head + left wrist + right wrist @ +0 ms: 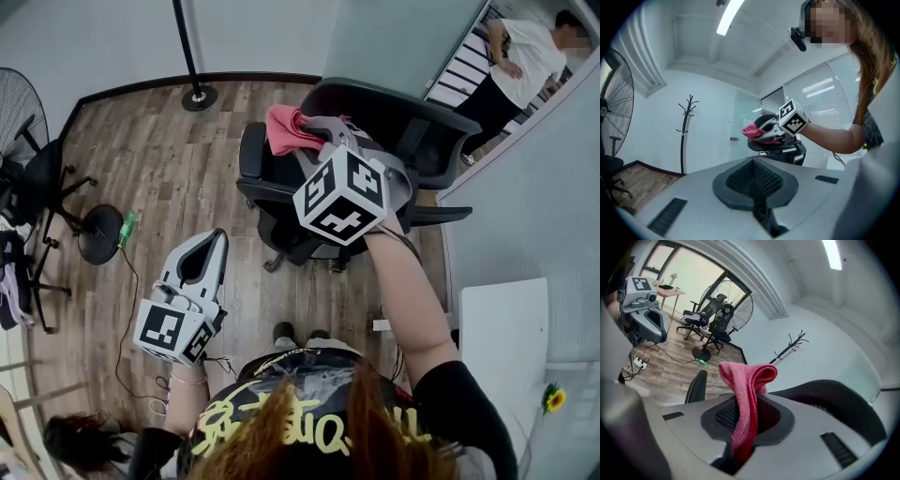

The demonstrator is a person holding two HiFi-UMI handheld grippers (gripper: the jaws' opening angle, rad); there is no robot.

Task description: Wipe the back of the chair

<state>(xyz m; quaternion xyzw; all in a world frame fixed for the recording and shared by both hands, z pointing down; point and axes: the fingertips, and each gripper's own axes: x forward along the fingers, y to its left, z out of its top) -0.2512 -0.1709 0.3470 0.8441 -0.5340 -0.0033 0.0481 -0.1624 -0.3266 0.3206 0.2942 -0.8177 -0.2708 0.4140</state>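
A black office chair (281, 187) stands on the wood floor ahead of me, its curved mesh back (412, 122) at the far right side. My right gripper (314, 139) hovers over the seat, shut on a pink cloth (286, 127). In the right gripper view the cloth (745, 394) sticks up folded from between the jaws, with the chair back (829, 394) just beyond and an armrest (696, 385) at the left. My left gripper (217, 242) hangs low at the left, shut and holding nothing, well away from the chair (783, 149).
A floor fan (19, 103) and other chairs (47, 187) crowd the left side, with a round stand base (100, 234) and a green bottle (127, 228) nearby. A coat stand (198, 97) is behind. A white table (502, 323) is at the right. A person (516, 66) stands beyond the glass.
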